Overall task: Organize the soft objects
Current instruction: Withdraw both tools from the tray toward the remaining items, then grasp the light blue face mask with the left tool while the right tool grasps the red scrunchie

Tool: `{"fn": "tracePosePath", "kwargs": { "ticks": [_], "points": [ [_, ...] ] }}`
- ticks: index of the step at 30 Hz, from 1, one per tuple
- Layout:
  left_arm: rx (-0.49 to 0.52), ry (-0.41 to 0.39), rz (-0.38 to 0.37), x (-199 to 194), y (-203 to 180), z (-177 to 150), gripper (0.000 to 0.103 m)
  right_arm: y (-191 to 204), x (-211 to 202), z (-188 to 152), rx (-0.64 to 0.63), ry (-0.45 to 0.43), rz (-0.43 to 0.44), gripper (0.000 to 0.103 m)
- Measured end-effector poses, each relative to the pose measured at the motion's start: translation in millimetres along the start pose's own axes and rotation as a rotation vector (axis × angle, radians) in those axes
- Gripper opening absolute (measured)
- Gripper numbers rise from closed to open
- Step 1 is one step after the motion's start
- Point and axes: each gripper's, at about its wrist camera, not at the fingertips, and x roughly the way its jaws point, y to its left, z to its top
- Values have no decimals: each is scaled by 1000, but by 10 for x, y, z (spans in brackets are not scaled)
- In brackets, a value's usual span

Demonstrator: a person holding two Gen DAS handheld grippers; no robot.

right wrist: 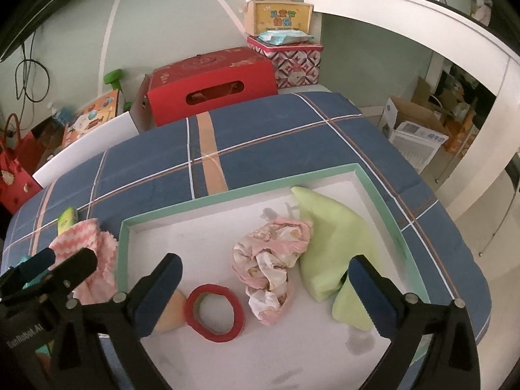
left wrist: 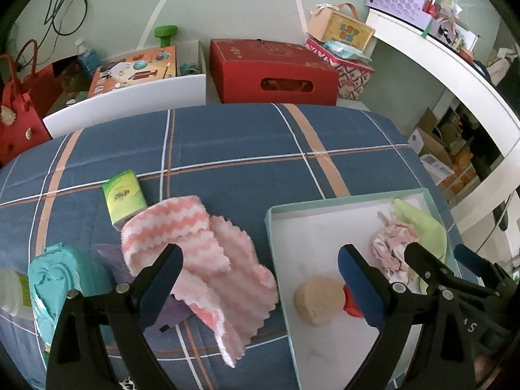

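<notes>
Both grippers, left (left wrist: 260, 279) and right (right wrist: 265, 287), gape empty; green cloth (right wrist: 334, 243), crumpled fabric (right wrist: 273, 260) and sponge (left wrist: 318, 302) sit in the tray (right wrist: 227, 196), pink towel (left wrist: 201, 256) apparently next.

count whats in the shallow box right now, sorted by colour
green: 1, the folded cloth
pink and white: 1, the crumpled cloth
red: 1, the tape ring
beige: 1, the round sponge
total: 4
</notes>
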Motion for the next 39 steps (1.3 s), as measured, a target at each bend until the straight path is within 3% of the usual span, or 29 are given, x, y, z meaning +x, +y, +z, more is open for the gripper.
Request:
{"fn": "tracePosePath", "kwargs": {
  "ticks": [9,12,24,39],
  "points": [
    [-27,-29,-30,-127,71,19,96,5,-147,8,19,-97,23,103],
    [-33,-39,-46,-207,105,22,96,41,-159,2,10,-93,25,103],
    [-64,-62,3,-701,405,-132,96,309,-358,-167,7,-95,207,103],
    [-262,-56,41,-1007,1128,-708,96,1002,-523,-531,-163,-42,388,103]
  ]
}}
